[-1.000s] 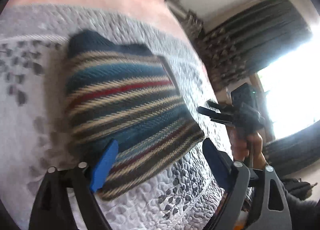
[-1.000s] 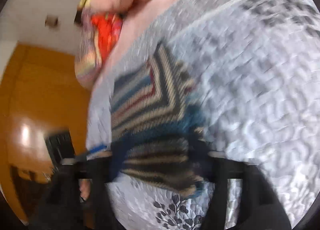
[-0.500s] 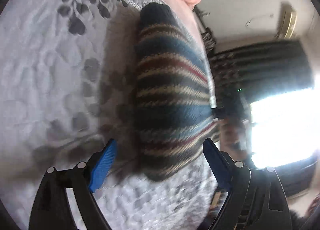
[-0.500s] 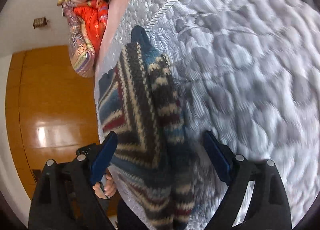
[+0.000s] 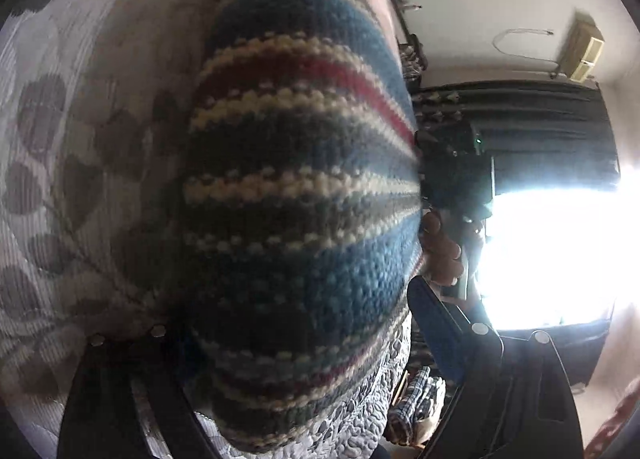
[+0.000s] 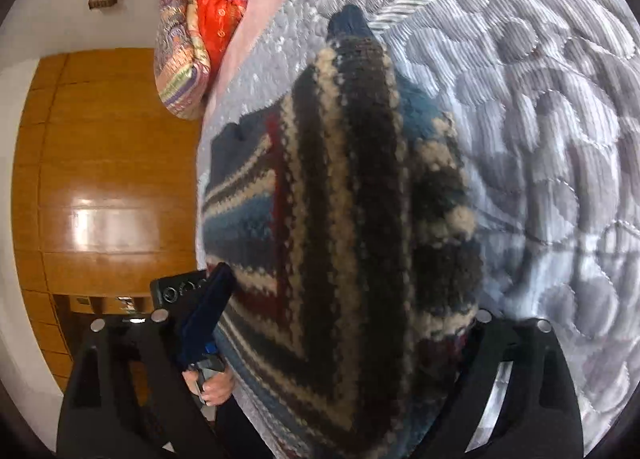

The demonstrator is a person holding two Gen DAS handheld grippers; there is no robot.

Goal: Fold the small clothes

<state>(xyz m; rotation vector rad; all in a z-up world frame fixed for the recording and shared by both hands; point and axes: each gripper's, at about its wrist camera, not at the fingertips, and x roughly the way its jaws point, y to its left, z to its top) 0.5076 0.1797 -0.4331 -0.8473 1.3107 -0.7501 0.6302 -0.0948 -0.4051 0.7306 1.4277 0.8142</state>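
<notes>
Both grippers had closed in since half a second before, so the striped knit garment (image 5: 304,195), then lying ahead of the blue pads, now filled the gap of each. It lay folded on the grey quilted bedspread (image 6: 540,139), its long axis running away from both cameras. The left gripper (image 5: 296,343) and right gripper (image 6: 340,323) straddled opposite edges, equally near, each with fingers spread wide around the knit rather than pinching it. The next move probably hinged on clamping those two edges to lift or fold.
</notes>
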